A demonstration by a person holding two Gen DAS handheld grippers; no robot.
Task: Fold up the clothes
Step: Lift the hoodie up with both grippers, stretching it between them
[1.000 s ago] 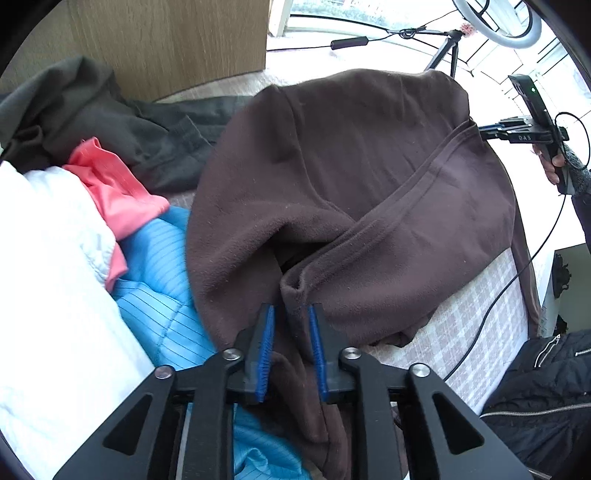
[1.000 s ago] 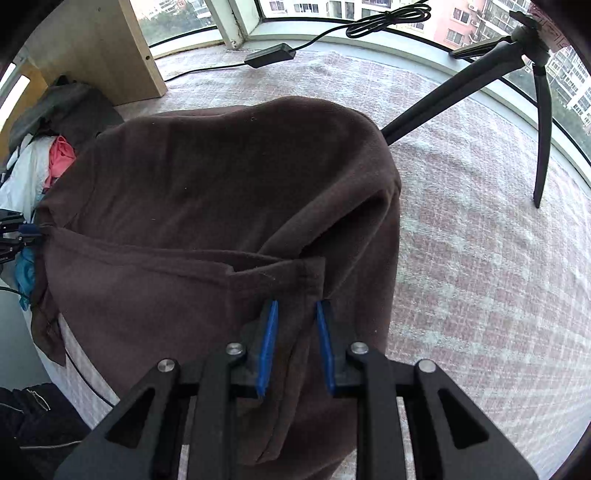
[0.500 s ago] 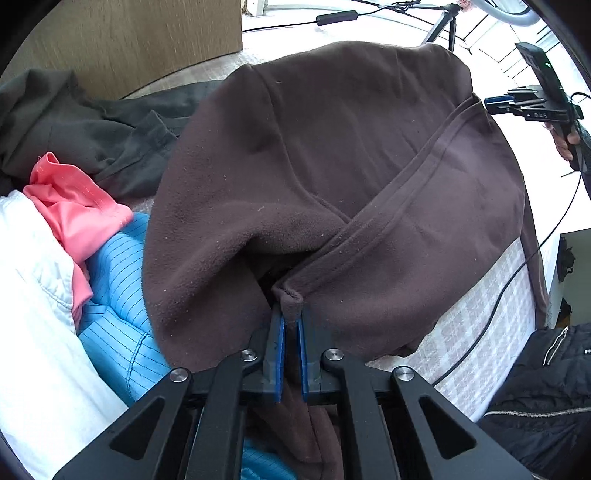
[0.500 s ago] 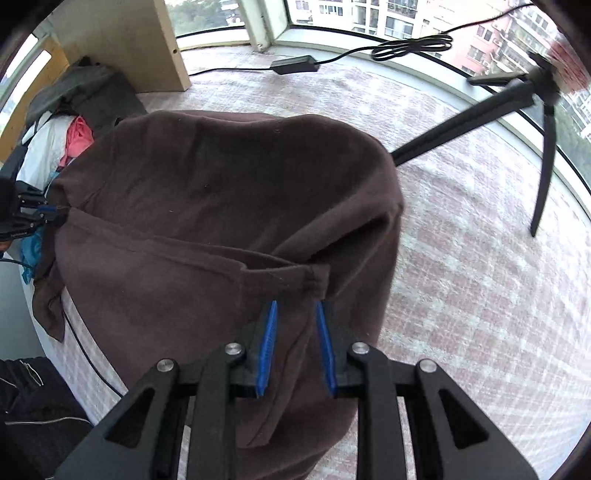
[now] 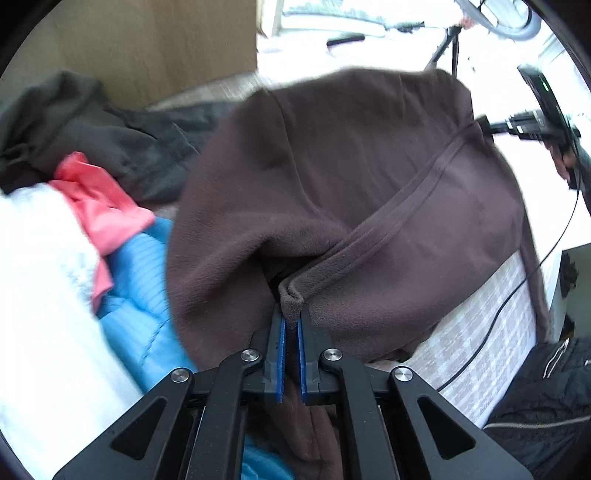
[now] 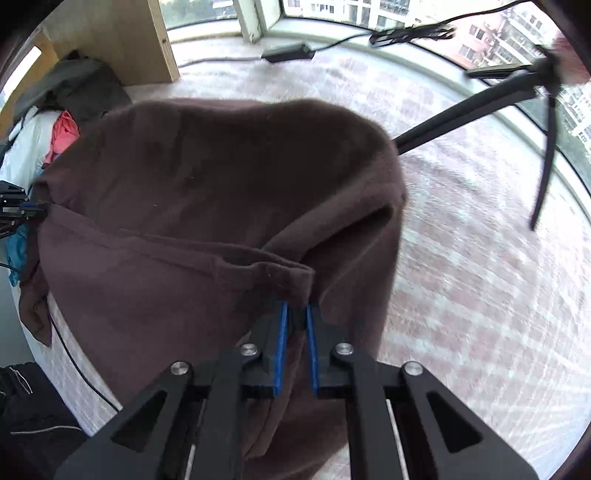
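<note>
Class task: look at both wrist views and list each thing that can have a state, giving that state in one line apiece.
Left tool: shut on the brown fleece's hem.
Right tool: closing on the hem's other corner.
Brown fleece: lifted, hem stretched between tools.
Clothes pile: crumpled, unfolded.

A home bedroom. A checked pink-and-white bedsheet [image 6: 480, 266] meets a curved bay window [image 6: 424, 22] facing apartment blocks. Clothes pile [image 5: 92, 206] alongside.
</note>
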